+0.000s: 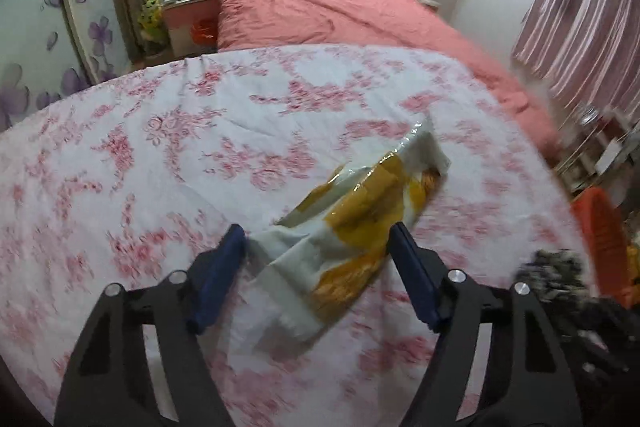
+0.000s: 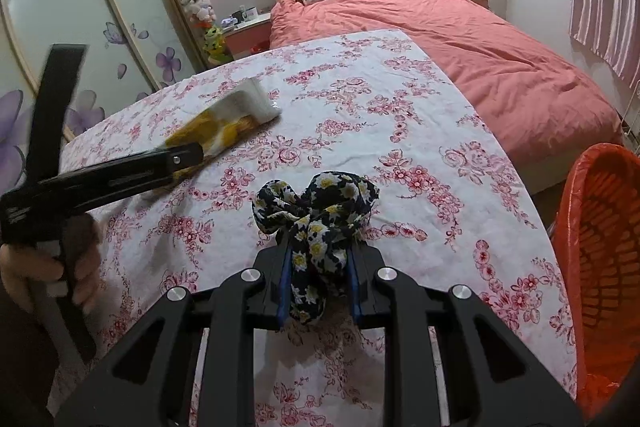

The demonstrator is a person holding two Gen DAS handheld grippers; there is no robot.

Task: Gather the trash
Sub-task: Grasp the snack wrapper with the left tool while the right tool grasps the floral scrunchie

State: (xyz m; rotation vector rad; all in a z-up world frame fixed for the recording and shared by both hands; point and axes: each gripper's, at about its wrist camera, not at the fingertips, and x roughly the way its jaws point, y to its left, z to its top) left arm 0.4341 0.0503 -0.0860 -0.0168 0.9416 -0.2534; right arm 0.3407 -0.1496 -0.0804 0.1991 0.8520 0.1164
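On the floral tablecloth [image 1: 160, 147], the wrapper [image 1: 360, 211] lies between the left claw's [image 1: 318, 243] parted fingers, while the right claw [image 2: 318, 255] clamps a flowered cloth [image 2: 316, 211].

A table draped in a white cloth [image 2: 360, 115] printed with pink roses carried the things. Its cloth was lightly creased and hung over the edges. A crinkled plastic wrapper [image 1: 360, 203], white with yellow-orange patches, lay flat on it toward the left side as seen from the right wrist. Nearer the front, a knotted piece of dark fabric [image 2: 320, 211] with white and yellow daisies sat about midway across; whether it rested on the cloth or was lifted just clear could not be told. The two lay well apart.
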